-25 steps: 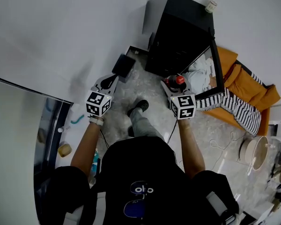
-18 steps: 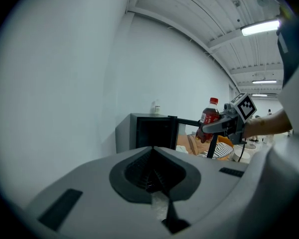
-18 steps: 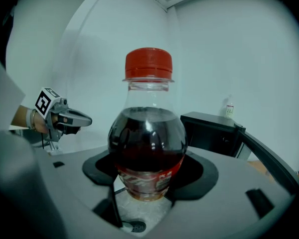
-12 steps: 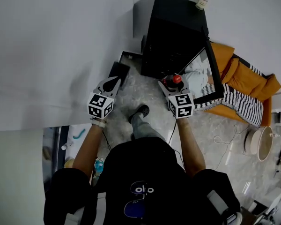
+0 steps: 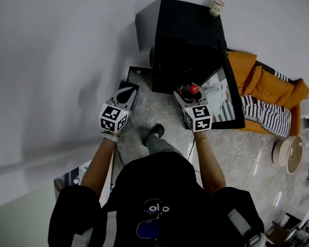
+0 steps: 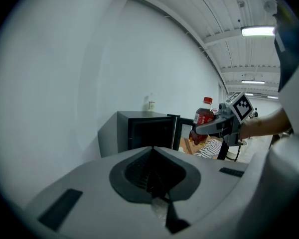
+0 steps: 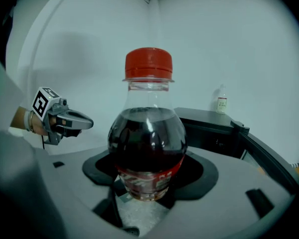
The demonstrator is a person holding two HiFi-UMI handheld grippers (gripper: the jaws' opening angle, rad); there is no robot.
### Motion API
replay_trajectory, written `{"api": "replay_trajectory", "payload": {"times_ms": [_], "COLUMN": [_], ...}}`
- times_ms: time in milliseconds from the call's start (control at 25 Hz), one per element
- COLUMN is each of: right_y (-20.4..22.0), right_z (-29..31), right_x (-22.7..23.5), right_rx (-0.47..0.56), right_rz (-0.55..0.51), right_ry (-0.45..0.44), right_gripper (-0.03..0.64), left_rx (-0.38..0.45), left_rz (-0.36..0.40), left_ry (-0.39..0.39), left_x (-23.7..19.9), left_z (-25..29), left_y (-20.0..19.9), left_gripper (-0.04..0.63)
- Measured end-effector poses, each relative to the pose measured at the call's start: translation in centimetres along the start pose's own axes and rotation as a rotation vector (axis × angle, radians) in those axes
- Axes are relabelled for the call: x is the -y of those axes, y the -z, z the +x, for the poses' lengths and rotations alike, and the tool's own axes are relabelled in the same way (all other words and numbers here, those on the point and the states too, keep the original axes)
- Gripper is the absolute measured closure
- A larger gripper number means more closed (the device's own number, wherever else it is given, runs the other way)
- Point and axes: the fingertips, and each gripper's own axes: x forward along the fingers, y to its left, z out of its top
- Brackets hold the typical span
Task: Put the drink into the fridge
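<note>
A cola bottle (image 7: 148, 148) with a red cap (image 5: 194, 89) stands upright in my right gripper (image 5: 188, 93), which is shut on its lower body. The same bottle (image 6: 204, 123) shows in the left gripper view, held up beside the fridge. The black mini fridge (image 5: 184, 40) stands on the floor against the white wall, its glass door (image 5: 227, 94) swung open to the right. The dark inside (image 6: 149, 134) faces me. My left gripper (image 5: 126, 94) hangs to the left of the fridge, jaws together with nothing between them.
A small white bottle (image 5: 216, 6) stands on the fridge top. An orange cushion (image 5: 270, 89) and a striped cloth (image 5: 268, 116) lie right of the door. A black box (image 5: 131, 89) sits on the floor under my left gripper. A round white pot (image 5: 287, 154) is at the right.
Both grippers have come nearer the fridge with the bottle still held. The view has shifted so the fridge sits more in the middle.
</note>
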Motion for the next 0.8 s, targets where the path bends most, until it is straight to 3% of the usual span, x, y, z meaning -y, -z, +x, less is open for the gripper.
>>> {"api": "replay_trajectory", "payload": {"times_ms": [320, 800], "right_y": [-1.5, -2.0], "right_z": [4.4, 6.5], "right_x": [5.8, 10.0], "right_rx": [0.008, 0.02], "right_rz": [0.04, 0.086], "right_ry": [0.05, 0.096], "right_gripper": [0.302, 0.302], "left_rx": [-0.025, -0.052], "left_rz": [0.021, 0.062], "left_ry": [0.078, 0.146], "left_x": [-2.0, -2.2], "left_z": [7.8, 13.4], "left_y": [-2.2, -3.7], "left_gripper": [0.589, 0.589]}}
